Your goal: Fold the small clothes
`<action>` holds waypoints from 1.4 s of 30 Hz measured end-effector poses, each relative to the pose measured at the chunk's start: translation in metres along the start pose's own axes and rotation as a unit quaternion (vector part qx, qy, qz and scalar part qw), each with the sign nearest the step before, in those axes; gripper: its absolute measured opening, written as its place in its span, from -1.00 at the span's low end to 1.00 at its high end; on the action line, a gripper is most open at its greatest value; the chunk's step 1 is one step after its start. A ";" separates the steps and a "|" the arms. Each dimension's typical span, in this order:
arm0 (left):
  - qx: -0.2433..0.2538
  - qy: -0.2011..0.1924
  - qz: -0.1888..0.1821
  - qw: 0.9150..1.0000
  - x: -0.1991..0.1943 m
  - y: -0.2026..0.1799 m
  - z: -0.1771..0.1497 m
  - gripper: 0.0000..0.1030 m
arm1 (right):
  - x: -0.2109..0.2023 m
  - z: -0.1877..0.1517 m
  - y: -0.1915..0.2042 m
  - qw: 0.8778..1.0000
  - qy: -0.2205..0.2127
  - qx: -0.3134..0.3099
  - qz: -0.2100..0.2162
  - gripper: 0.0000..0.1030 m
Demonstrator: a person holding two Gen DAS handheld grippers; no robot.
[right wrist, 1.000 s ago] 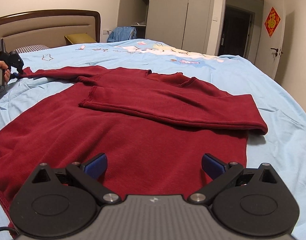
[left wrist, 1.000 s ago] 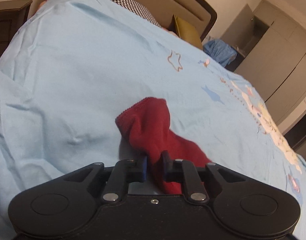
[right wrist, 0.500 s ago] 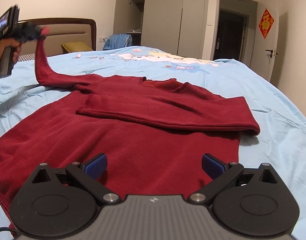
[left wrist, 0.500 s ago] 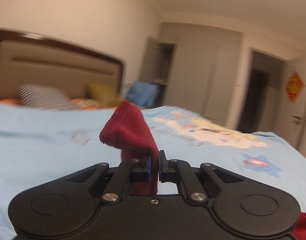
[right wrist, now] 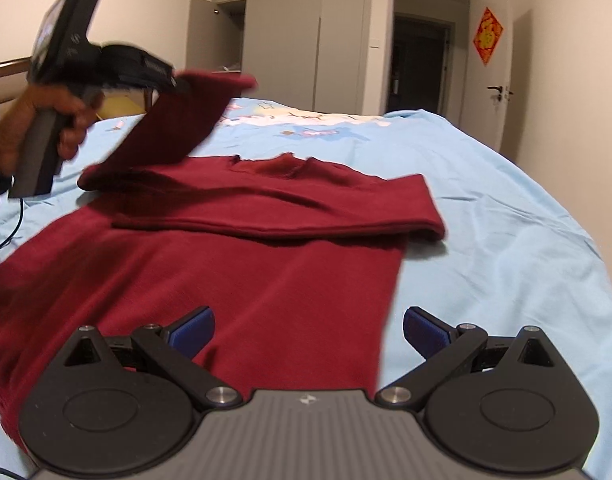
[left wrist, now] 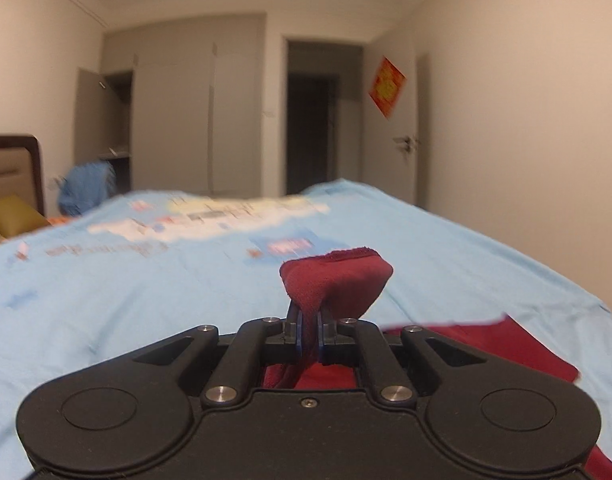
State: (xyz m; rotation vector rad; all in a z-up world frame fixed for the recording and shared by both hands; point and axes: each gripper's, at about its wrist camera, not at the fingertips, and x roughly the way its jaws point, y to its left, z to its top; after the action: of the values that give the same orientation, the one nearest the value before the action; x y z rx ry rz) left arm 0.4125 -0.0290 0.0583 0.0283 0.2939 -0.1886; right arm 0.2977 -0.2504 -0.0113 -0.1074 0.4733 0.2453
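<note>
- The left gripper has its blue pads pressed together on the cuff end of a dark red sleeve, the cloth bunching up just beyond the fingertips.
- Seen from the right wrist camera, that sleeve is lifted clear of the bed and slopes down from the left gripper to the shoulder of a red sweater; a hand grips the tool's handle at the left edge of the frame.
- The right gripper hangs with its blue pads spread wide and nothing between them, low over the sweater's hem.
- The sweater lies flat on a light blue bedsheet, its other sleeve folded across the chest below the neckline.
- Beyond the bed stand grey wardrobes, an open dark doorway and a red wall ornament; the left wrist view is blurred by motion.
</note>
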 end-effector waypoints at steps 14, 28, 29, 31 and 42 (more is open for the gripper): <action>0.003 0.092 -0.098 0.991 0.007 -0.050 -0.072 -0.47 | -0.009 -0.022 -0.017 0.999 0.010 0.050 -0.021 0.99; 0.022 0.088 -0.003 0.996 -0.055 0.017 -0.071 0.71 | 0.002 0.004 -0.025 0.996 -0.014 0.089 0.022 0.99; 0.029 0.091 0.022 0.995 -0.059 0.027 -0.073 0.72 | 0.005 0.010 -0.026 0.995 -0.017 0.096 0.034 0.99; 0.046 0.099 0.069 0.992 -0.063 0.046 -0.079 0.72 | 0.014 0.024 -0.028 0.993 -0.022 0.105 0.054 0.97; 0.054 0.132 0.174 0.974 -0.066 0.122 -0.099 0.72 | 0.106 0.092 -0.013 0.990 0.023 0.115 0.083 0.55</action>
State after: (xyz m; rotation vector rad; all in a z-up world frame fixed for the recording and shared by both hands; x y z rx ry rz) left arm 0.3454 0.1085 -0.0176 0.2123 0.5388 0.1497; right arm 0.4325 -0.2261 0.0215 0.1523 0.5537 0.3497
